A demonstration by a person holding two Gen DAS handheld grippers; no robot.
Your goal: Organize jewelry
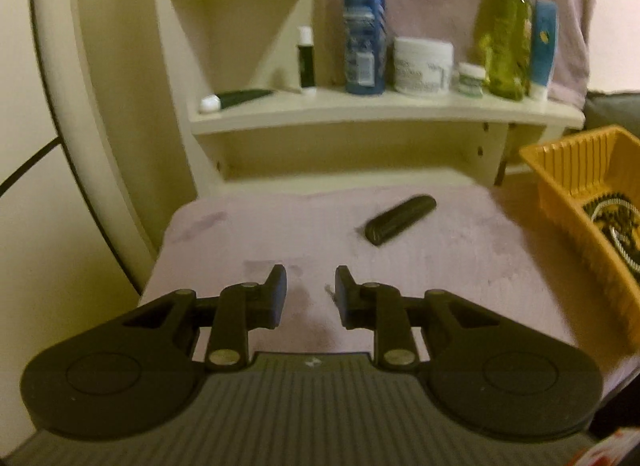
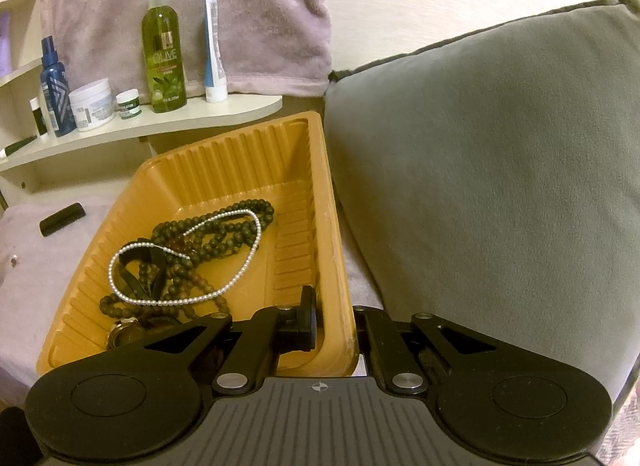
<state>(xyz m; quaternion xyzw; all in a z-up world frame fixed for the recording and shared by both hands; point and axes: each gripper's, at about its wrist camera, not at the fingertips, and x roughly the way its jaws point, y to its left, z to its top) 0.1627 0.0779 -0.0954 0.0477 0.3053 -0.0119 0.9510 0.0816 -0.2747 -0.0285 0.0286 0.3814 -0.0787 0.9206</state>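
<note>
While your right gripper (image 2: 334, 326) pinches the near right wall of the orange tray (image 2: 256, 145), steadying it, the beads and pearl necklace (image 2: 188, 254) lie inside. Your left gripper (image 1: 311, 296) hovers over the towel (image 1: 440, 266), fingers spread and empty, free to fetch pieces.

The tray (image 2: 256, 153) is showing orange with ribbed walls, holding dark green-brown beads (image 2: 224, 238) and a white pearl strand (image 2: 248, 262). A pale lilac towel (image 1: 400, 266) is lying under a black case (image 1: 400, 219). On the cream shelf (image 1: 360, 109) a blue bottle (image 1: 365, 25) and a green bottle (image 1: 505, 33) are standing. A grey cushion (image 2: 500, 185) is sitting beside the tray. Both claws, left (image 1: 311, 298) and right (image 2: 334, 322), are showing black.
</note>
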